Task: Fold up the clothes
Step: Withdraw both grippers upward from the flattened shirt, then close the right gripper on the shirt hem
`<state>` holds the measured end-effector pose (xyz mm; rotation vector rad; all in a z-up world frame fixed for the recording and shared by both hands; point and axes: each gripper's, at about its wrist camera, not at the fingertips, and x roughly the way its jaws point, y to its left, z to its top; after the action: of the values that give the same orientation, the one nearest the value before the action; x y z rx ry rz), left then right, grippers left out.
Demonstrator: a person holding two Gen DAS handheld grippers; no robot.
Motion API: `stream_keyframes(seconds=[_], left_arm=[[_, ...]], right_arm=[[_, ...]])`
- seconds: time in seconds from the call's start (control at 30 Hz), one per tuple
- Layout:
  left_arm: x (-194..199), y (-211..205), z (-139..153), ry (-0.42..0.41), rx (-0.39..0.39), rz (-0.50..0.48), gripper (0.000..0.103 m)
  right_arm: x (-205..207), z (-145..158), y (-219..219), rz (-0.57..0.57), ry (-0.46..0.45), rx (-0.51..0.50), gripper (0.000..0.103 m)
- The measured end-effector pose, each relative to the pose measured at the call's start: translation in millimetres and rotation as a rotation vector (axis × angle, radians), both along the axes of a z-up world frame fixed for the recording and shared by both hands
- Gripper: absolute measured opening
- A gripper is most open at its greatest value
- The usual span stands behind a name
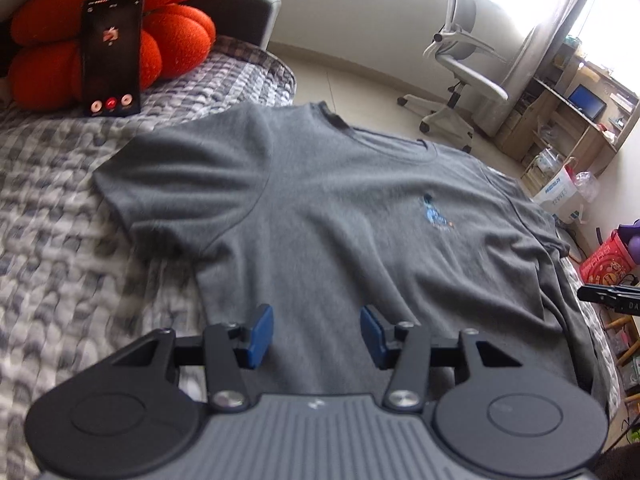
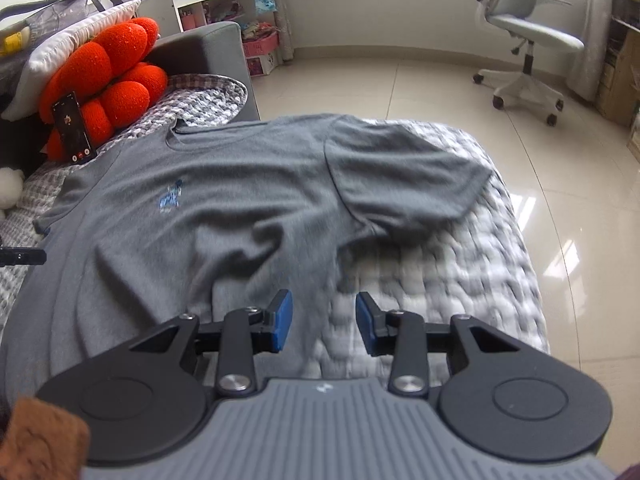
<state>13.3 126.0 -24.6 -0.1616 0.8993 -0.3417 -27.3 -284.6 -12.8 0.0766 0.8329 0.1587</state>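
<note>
The t-shirt (image 1: 340,208) is soft grey knit cloth, matt, with shallow wrinkles and a small blue stitched or printed emblem (image 1: 436,214). It lies on a bed (image 1: 60,240) covered in a puffy, quilted grey-and-white checked fabric. The left tongs (image 1: 317,336) and the right tongs (image 2: 324,326) are matt black plastic with silvery metal pivot pins, blue rubbery-looking pads (image 2: 282,320) and a ribbed grey housing. The cushion (image 1: 120,32) near the bed's far corner is fuzzy orange plush. The phone (image 1: 112,54) is glossy glass. The floor (image 2: 460,92) is shiny pale tile.

Two low, close wrist views from the hem end, both sharing the grey T-shirt (image 1: 340,208) toward its collar.
</note>
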Motion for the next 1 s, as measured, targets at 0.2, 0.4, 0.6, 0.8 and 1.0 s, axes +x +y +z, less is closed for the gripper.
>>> stream_keyframes(seconds=[0.2, 0.4, 0.6, 0.8, 1.0], left_arm=[[-24.1, 9.3, 9.8, 0.086, -0.021, 0.019, 0.052], [-46.1, 13.4, 14.5, 0.128, -0.046, 0.039, 0.053], [-58.7, 8.6, 18.4, 0.157, -0.071, 0.041, 0.053], [-72.2, -2.3, 19.6, 0.164, -0.071, 0.015, 0.053], [-84.2, -14.6, 16.6, 0.145, -0.044, -0.028, 0.054]], right_arm=[[-34.8, 5.1, -8.2, 0.001, 0.039, 0.019, 0.039], [-41.6, -3.4, -10.9, 0.022, 0.087, 0.017, 0.039], [-37.2, -11.2, -2.5, 0.058, 0.093, -0.029, 0.008], [-62.5, 16.9, -0.6, 0.068, 0.070, -0.048, 0.000], [-94.4, 46.8, 1.3, 0.049, 0.048, -0.112, 0.000]])
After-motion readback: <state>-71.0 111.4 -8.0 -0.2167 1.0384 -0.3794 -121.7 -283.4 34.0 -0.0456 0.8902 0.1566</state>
